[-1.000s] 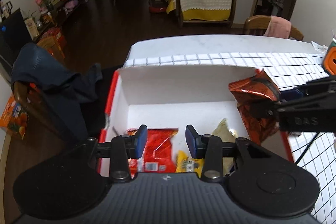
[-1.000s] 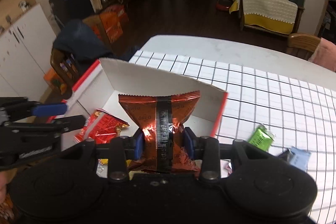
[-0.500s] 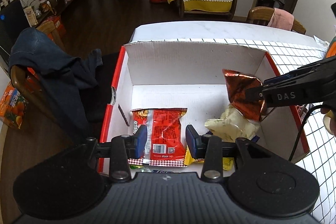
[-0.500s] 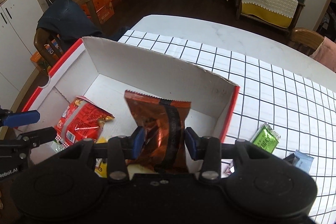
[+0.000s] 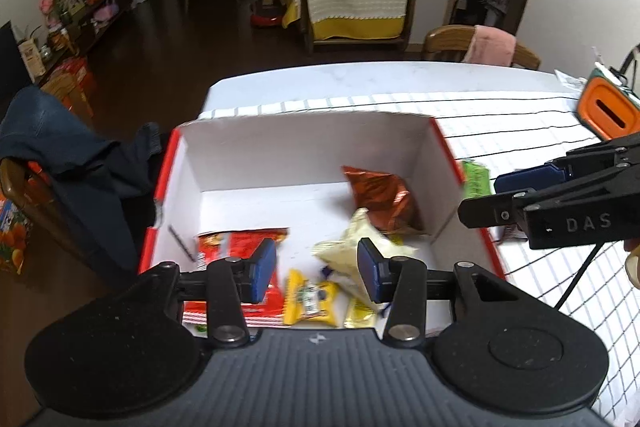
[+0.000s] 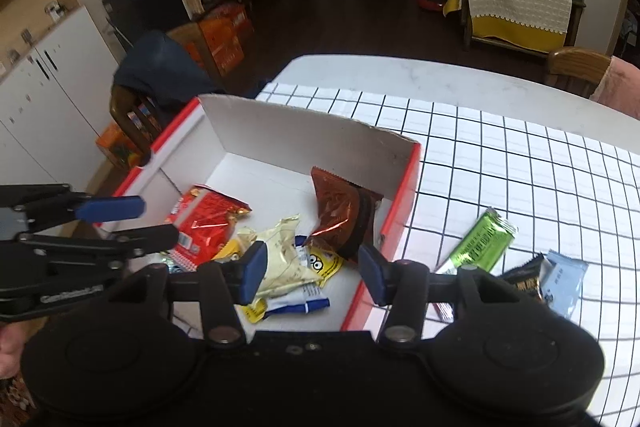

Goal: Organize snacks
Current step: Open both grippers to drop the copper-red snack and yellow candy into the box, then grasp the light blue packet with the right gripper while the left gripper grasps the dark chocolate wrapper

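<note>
A red-and-white cardboard box (image 5: 304, 143) (image 6: 304, 139) sits at the table's left end. Inside lie a copper-brown snack bag (image 5: 380, 197) (image 6: 340, 213) leaning in the right far corner, a red bag (image 5: 236, 247) (image 6: 204, 219), a cream bag (image 5: 352, 255) (image 6: 280, 255) and a yellow packet (image 5: 310, 301) (image 6: 320, 263). My left gripper (image 5: 316, 273) is open and empty above the box's near side. My right gripper (image 6: 310, 271) is open and empty over the box's right wall. A green packet (image 6: 480, 241), a dark packet (image 6: 524, 279) and a light blue packet (image 6: 564, 281) lie on the checked cloth.
A chair with a dark blue jacket (image 5: 72, 155) stands left of the table. A wooden chair with a pink cloth (image 5: 480, 45) stands at the far side. An orange device (image 5: 606, 109) sits on the cloth at the right. The table edge runs just beyond the box.
My right gripper opened, let go of the copper-brown bag into the box, then drew back to the right. The left gripper stayed open and shifted slightly.
</note>
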{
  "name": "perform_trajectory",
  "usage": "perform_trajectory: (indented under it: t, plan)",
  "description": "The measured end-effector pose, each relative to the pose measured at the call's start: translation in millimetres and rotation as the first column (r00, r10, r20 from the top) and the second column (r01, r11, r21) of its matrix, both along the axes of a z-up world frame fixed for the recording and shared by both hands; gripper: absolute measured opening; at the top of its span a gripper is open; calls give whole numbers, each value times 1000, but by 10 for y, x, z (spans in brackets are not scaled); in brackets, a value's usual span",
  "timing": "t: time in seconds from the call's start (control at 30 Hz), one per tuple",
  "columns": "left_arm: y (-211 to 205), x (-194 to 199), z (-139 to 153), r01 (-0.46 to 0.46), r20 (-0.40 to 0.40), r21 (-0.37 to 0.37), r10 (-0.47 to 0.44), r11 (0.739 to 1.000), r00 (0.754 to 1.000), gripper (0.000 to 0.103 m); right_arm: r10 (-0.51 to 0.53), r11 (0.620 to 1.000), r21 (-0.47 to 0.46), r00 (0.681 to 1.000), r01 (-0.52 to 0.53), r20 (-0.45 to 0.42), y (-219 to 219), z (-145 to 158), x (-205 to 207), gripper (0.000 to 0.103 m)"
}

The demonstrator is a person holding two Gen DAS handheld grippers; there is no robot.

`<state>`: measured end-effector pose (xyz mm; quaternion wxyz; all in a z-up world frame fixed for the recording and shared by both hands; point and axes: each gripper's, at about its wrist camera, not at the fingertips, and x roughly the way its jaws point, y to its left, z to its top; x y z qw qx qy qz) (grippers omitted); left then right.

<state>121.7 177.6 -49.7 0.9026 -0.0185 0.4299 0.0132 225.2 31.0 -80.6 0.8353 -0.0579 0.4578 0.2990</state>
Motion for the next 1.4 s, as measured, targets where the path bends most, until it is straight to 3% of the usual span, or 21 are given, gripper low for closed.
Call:
perform_trajectory:
  t: [0.17,0.3,0.47,0.53,0.73,0.9,1.07,1.4]
  plan:
    - [-256,-23,93,34,23,3,-34,999,999,51,-22,998,63,1000,22,-7,-337,122,-137,52]
    - [-495,-38,154,64,37,3,-64,998,997,56,-54,995,83,999,53,7,-644,185,-235,62]
    - [-842,-24,204,104,57,12,-105,994,993,68,-101,990,99,995,100,4,-1052,205,-287,66]
    - [-977,2,201,121,60,15,-121,993,991,72,-121,988,95,993,119,11,-1213,204,-294,76]
    - [-1383,91,156,153,60,25,-154,988,986,83,-174,982,75,984,172,22,-1672,145,-239,87]
    - [-1672,185,39,156,53,16,-156,988,986,85,-229,972,55,973,227,33,-1990,49,-93,97]
    - [-1923,309,-142,152,24,14,-152,988,988,85,-240,971,26,970,239,29,-2242,-99,121,98]
    - [-2368,555,-548,162,-10,59,-161,985,987,85,-134,990,-48,990,136,38,-2306,-437,644,98]
